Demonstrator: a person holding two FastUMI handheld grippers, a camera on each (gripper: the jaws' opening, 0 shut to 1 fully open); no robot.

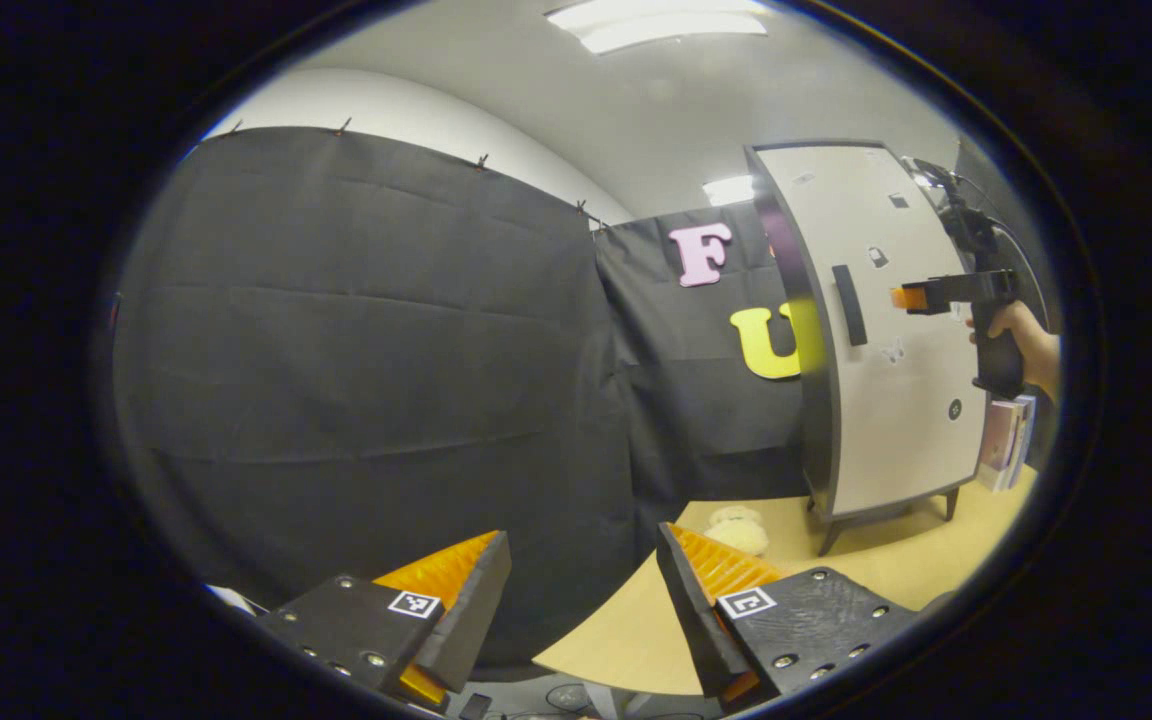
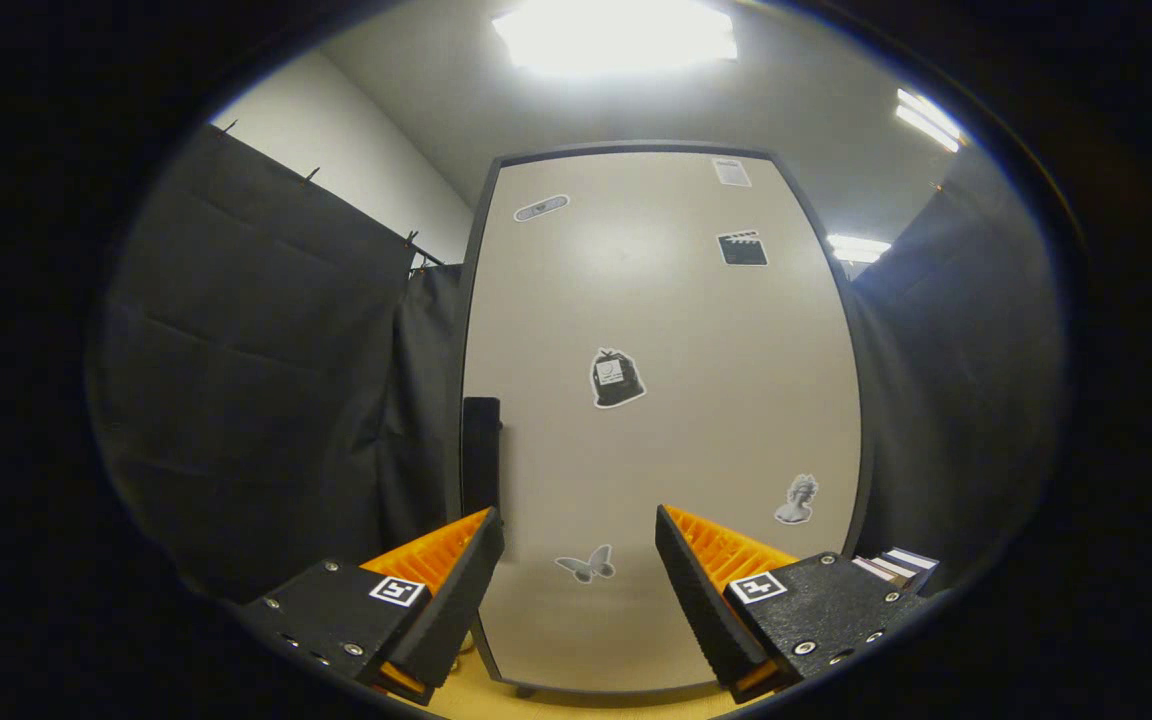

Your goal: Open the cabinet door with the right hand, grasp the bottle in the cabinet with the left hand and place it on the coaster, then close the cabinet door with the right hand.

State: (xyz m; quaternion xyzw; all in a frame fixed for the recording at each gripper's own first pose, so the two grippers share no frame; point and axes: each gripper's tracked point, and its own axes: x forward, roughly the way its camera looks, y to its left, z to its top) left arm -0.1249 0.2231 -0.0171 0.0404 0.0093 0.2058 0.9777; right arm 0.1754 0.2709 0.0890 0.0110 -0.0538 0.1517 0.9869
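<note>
Right now, in the left gripper view, your left gripper (image 1: 584,600) has its two fingers spread wide with nothing between them. Beneath and ahead of those fingers lies the pale wooden table (image 1: 896,565). Well ahead and off to the right of the gripper stands the cabinet (image 1: 881,340) on short dark legs, its long axis upright. Its door (image 1: 896,400) is shut, pale with a dark frame, and angled so that the face turns toward the right of this view. A dark handle (image 1: 848,305) runs vertically on the door, near its left edge. Your right gripper (image 1: 911,298) shows farther off, pointing at the door just to the right of the handle, with your hand (image 1: 1021,345) wrapped around its grip; from here you cannot tell how far its fingers are parted. Some books (image 1: 1004,440) stand just beyond the cabinet's right side, and a small cream soft toy (image 1: 739,530) sits on the table near the cabinet's foot, straight ahead of the left gripper's right finger.

Now the right gripper view. Your right gripper (image 2: 581,590) is held wide apart and grips nothing. The cabinet door (image 2: 666,420) stands directly in front of it, close, upright and closed, dotted with small stickers. The handle (image 2: 481,455) sits just above the left finger, its length running up and down. Book spines (image 2: 896,565) peek out beside the right finger.
</note>
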